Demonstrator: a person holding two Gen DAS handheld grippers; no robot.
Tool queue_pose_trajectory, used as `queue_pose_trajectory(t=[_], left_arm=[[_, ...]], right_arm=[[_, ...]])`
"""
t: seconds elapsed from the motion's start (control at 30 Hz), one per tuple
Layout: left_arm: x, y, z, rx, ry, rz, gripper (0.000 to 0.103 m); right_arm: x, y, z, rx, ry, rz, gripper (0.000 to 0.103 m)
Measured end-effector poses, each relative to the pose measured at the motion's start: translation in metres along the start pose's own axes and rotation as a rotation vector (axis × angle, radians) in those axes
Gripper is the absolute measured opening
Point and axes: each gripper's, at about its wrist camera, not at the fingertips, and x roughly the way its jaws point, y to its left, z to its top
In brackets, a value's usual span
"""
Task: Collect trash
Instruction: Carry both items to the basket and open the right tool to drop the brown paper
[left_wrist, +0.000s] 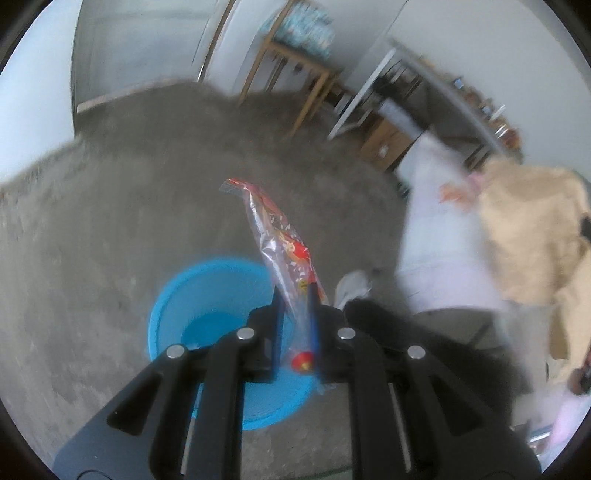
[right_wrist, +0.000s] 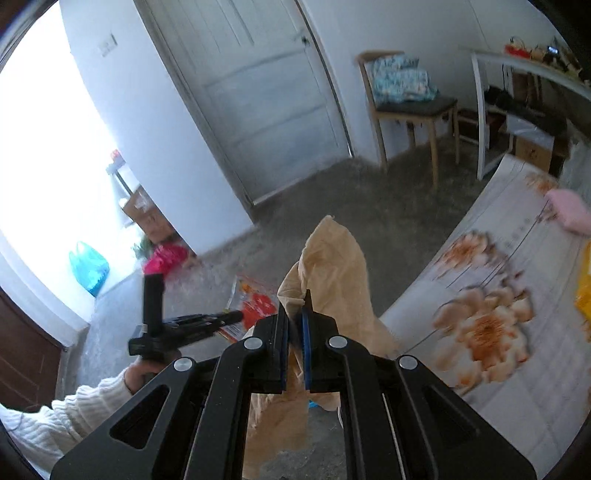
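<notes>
- The left gripper (left_wrist: 295, 295) is pinching a thin, crinkly wrapper (left_wrist: 280, 236) by its lower end, hanging it over the blue bin (left_wrist: 207, 295); it looks light and slippery.
- The right gripper (right_wrist: 295, 314) is clamping soft tan paper (right_wrist: 332, 258), limp and floppy.
- The floor (left_wrist: 110, 221) around the bin is lying open; the flowered bed (right_wrist: 498, 295) is crowding the right.

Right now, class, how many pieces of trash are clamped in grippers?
2: a red-and-clear wrapper in the left gripper above the blue bin; tan paper in the right gripper.
</notes>
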Motion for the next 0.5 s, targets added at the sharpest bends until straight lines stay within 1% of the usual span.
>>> queue_pose_trajectory(t=[0.07,0.1,0.13,0.17,0.27,0.3,0.33,0.4,0.43,0.5], left_arm=[[0.030,0.017,-0.012,-0.048,0.046,0.008,0.011],[0.043,0.025,-0.017,-0.061,0.057,0.047,0.011],[0.054,0.030,-0.023,-0.058,0.062,0.088,0.011],[0.068,0.036,-0.028,-0.050,0.065,0.110,0.011],[0.107,0.047,-0.030,-0.038,0.075,0.114,0.012],[0.121,0.051,-0.030,-0.043,0.076,0.136,0.012],[0.134,0.056,-0.030,-0.053,0.082,0.174,0.017],[0.152,0.067,-0.030,-0.053,0.097,0.228,0.046],[0.155,0.069,-0.030,-0.049,0.095,0.253,0.050],[0.159,0.069,-0.027,-0.007,0.087,0.315,0.051]], right_arm=[[0.023,0.000,-0.005,0.006,0.041,0.001,0.006],[0.033,0.001,-0.008,0.015,0.061,0.011,0.006],[0.043,0.003,-0.011,0.021,0.076,0.019,0.006],[0.048,0.004,-0.010,0.019,0.085,0.021,0.006],[0.068,0.007,-0.009,0.006,0.125,0.036,0.006],[0.072,0.008,-0.009,-0.001,0.137,0.035,0.006],[0.078,0.012,-0.009,-0.014,0.147,0.032,0.006],[0.086,0.018,-0.009,-0.036,0.155,0.027,0.006],[0.087,0.021,-0.008,-0.045,0.158,0.027,0.006],[0.090,0.024,-0.007,-0.055,0.160,0.029,0.006]])
